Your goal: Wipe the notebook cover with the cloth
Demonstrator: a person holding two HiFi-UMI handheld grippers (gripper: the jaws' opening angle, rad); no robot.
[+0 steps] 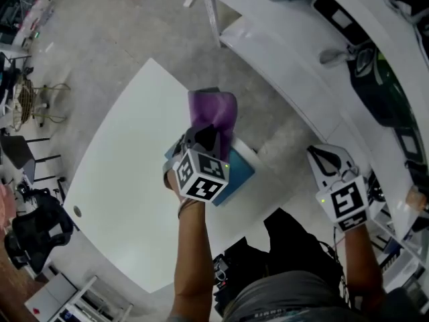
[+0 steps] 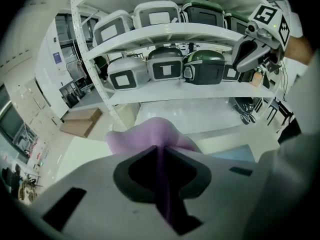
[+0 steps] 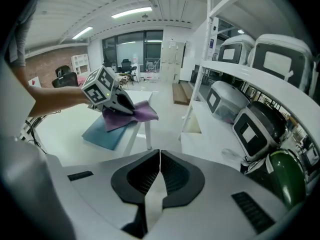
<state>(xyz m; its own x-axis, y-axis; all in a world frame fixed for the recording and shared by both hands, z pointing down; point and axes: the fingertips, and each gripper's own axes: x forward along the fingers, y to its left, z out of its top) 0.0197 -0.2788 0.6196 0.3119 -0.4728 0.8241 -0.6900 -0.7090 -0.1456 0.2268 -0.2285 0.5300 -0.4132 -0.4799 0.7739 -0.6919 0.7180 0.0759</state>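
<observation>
A blue notebook (image 1: 240, 172) lies at the near right corner of the white table (image 1: 127, 173). The purple cloth (image 1: 214, 113) is pinched in my left gripper (image 1: 204, 138), which hovers over the notebook; the cloth hangs forward past the jaws. In the left gripper view the cloth (image 2: 150, 139) runs between the closed jaws, with a strip of the notebook (image 2: 235, 154) beyond. The right gripper view shows the notebook (image 3: 107, 133) and cloth (image 3: 135, 113) from the side. My right gripper (image 1: 327, 156) is held off the table to the right, jaws together and empty.
White shelving (image 1: 315, 66) with several helmet-like devices (image 2: 162, 69) stands right of the table. A cardboard box (image 2: 80, 121) lies on the floor. Chairs and clutter (image 1: 27, 153) sit at the left.
</observation>
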